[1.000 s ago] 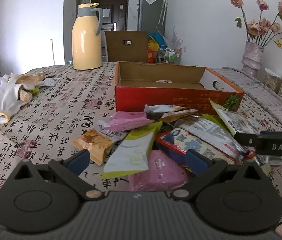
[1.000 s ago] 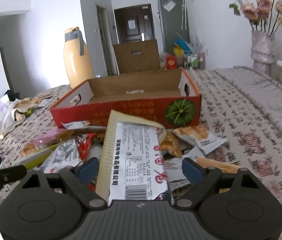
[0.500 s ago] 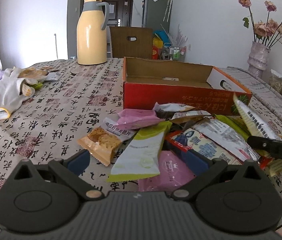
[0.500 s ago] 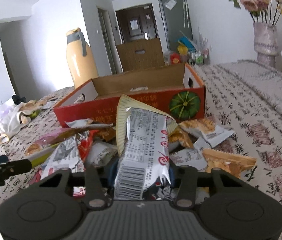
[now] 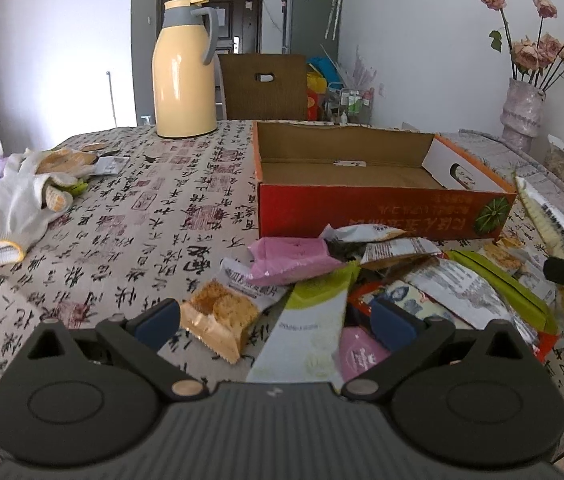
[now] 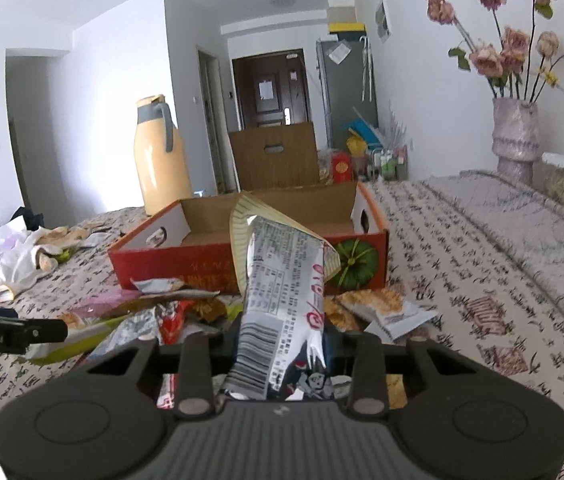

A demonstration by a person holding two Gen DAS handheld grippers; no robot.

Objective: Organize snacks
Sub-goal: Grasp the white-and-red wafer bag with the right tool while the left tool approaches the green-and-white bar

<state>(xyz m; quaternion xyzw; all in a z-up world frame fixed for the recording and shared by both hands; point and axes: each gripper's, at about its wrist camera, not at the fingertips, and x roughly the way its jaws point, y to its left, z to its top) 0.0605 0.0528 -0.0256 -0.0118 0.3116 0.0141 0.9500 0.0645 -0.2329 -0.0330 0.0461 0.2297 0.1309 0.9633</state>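
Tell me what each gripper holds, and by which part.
The right gripper, jaws closing, pinches the white snack packet near its barcoded lower end. The left gripper is open and holds nothing.

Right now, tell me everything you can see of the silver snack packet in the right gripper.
The silver snack packet is a crinkly foil-look wrapper, back side showing: fine printed text, a barcode at its near end, red marks along one side, a pale yellow ribbed seal at its far end. It stands tilted upward above the snack pile, before the red cardboard box. The right gripper is closing, pads pinching its lower part.
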